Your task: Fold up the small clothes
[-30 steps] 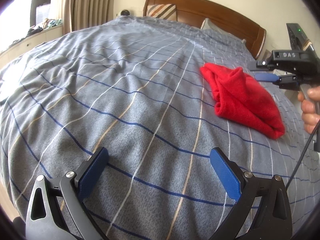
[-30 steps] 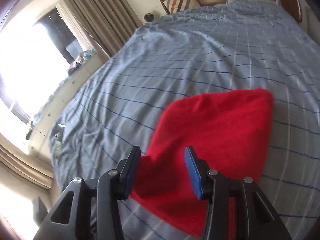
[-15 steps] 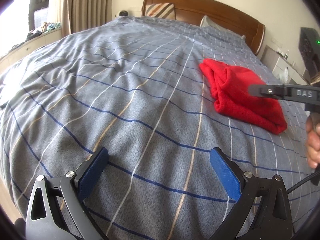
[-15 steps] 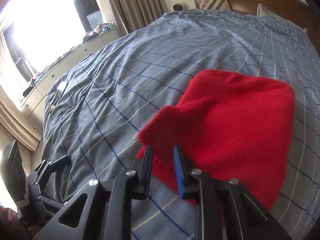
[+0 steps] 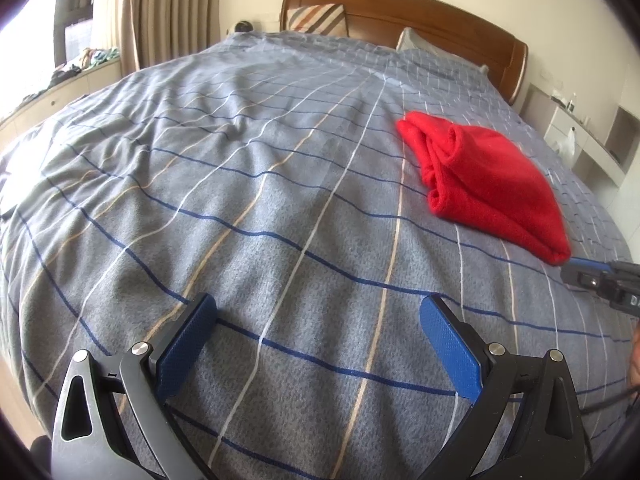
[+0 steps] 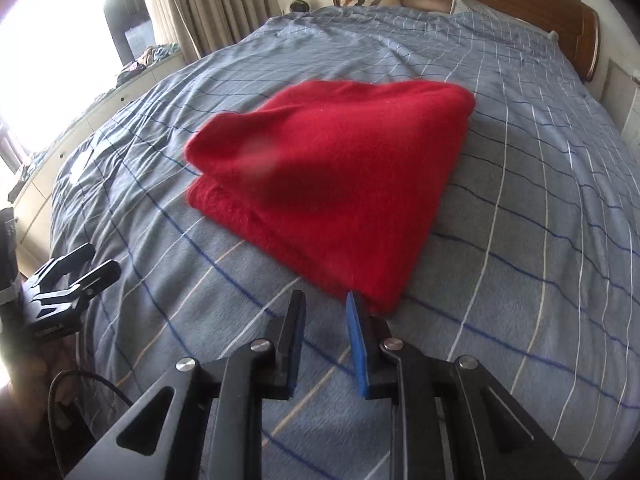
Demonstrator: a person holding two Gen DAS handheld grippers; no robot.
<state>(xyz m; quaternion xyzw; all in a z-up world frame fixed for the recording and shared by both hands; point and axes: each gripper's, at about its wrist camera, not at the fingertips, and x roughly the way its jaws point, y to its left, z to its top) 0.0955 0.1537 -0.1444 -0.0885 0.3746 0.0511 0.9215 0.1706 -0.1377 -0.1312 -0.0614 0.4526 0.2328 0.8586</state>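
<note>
A folded red garment (image 5: 488, 184) lies on the right half of the blue-grey striped bedspread (image 5: 240, 184). In the right wrist view the red garment (image 6: 332, 184) sits just ahead of my right gripper (image 6: 325, 296). Its jaws stand a narrow gap apart and are opening, with nothing between them; the right fingertip is close to the garment's near corner. My left gripper (image 5: 318, 304) hovers wide open over bare bedspread, well to the left of the garment, holding nothing. The right gripper's tip (image 5: 576, 268) shows at the right edge of the left wrist view.
A wooden headboard (image 5: 400, 4) with a striped pillow (image 5: 316, 20) closes the far end. A low cabinet (image 6: 100, 108) under the window runs along the left. A white nightstand (image 5: 580, 140) stands on the right. A cable (image 6: 80, 380) trails at lower left.
My right gripper pulled back from over the garment to its near corner and sank lower, its jaws narrowing. The garment stays lying on the bed. My left gripper kept still.
</note>
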